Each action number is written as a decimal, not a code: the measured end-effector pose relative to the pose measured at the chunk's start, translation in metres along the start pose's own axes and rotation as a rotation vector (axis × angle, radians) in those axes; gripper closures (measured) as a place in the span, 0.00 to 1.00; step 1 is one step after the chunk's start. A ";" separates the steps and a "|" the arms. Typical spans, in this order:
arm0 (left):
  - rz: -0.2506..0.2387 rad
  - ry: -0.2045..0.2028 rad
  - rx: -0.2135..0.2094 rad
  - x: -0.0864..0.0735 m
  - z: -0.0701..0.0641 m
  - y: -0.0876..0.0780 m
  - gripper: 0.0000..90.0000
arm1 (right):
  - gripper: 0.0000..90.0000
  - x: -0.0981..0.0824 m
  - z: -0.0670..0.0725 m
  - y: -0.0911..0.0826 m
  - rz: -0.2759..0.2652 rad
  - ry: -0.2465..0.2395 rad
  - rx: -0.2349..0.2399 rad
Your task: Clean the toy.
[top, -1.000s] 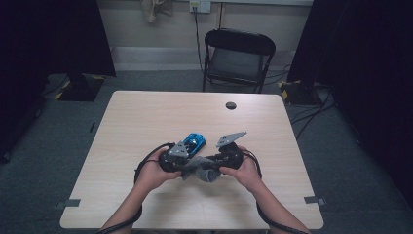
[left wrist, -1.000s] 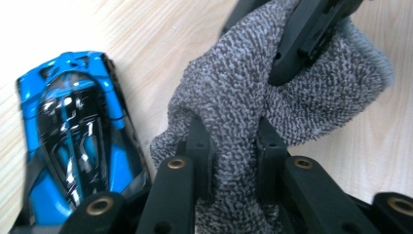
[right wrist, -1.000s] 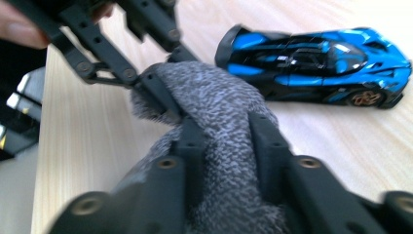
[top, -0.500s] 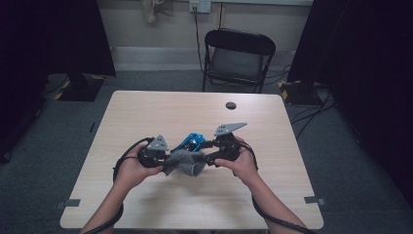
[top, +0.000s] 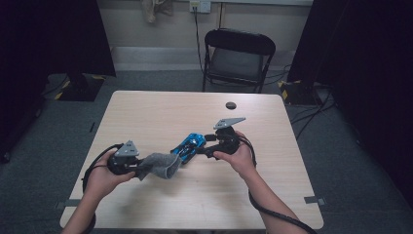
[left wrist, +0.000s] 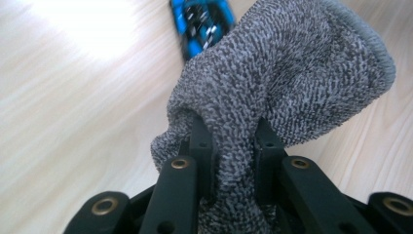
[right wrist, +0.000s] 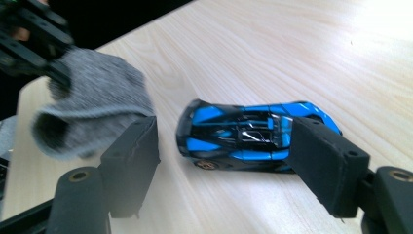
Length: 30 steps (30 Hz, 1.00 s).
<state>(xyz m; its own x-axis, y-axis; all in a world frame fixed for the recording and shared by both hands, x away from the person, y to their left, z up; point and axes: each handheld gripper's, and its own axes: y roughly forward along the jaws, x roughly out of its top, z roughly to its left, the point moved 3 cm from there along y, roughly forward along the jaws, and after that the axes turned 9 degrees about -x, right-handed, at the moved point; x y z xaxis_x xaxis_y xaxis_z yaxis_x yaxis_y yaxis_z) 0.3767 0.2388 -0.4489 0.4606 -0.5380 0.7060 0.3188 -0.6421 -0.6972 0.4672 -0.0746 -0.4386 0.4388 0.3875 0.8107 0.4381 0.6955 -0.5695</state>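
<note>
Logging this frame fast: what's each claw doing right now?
Left claw: shut on the grey sock.
Right claw: open, jaws just widened; the blue toy car lies on the table between them, not gripped.

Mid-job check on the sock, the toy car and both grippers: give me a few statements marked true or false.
1. The left gripper has its jaws clamped on the grey knitted sock. True.
2. The blue and black toy car is inside the sock. False: it lies bare on the light wooden table, outside the sock's opening.
3. The right gripper is squeezing the car. False: its jaws have just been opening and stand apart, with the car lying between them.
4. A small dark round object lies near the table's far edge. True.
5. The sock lies flat on the table. False: the left gripper holds it up.
</note>
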 end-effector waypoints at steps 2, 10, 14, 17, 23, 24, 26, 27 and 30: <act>-0.001 -0.017 0.007 -0.010 0.003 -0.003 0.84 | 0.30 -0.001 -0.002 0.006 0.004 0.001 -0.019; 0.016 -0.036 0.017 -0.039 0.005 0.006 0.83 | 0.26 -0.001 0.002 0.041 0.045 -0.067 -0.074; -0.007 -0.024 0.000 -0.045 0.006 0.012 0.76 | 0.25 -0.003 0.005 0.059 0.055 -0.072 -0.089; -0.058 -0.005 0.007 -0.039 0.007 0.011 0.48 | 0.24 -0.002 0.005 0.070 0.067 -0.085 -0.110; -0.039 0.151 0.004 -0.024 0.006 0.022 0.26 | 0.21 -0.005 0.004 0.087 0.096 -0.083 -0.102; -0.027 0.173 0.000 -0.022 0.006 0.027 0.25 | 0.20 -0.006 0.004 0.088 0.098 -0.091 -0.106; -0.007 0.180 -0.030 -0.020 0.003 0.037 0.25 | 0.19 -0.007 0.005 0.090 0.088 -0.105 -0.120; 0.021 0.197 -0.033 -0.021 0.003 0.041 0.25 | 0.19 -0.007 0.005 0.091 0.090 -0.107 -0.121; 0.052 0.180 -0.038 -0.022 0.002 0.054 0.27 | 0.19 -0.007 0.003 0.090 0.103 -0.125 -0.135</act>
<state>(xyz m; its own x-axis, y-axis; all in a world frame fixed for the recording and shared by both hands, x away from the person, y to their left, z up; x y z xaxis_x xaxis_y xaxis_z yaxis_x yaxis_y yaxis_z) 0.3857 0.2173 -0.5024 0.3192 -0.6575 0.6825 0.2654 -0.6293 -0.7304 0.5011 -0.0123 -0.4950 0.3898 0.5305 0.7527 0.5007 0.5639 -0.6568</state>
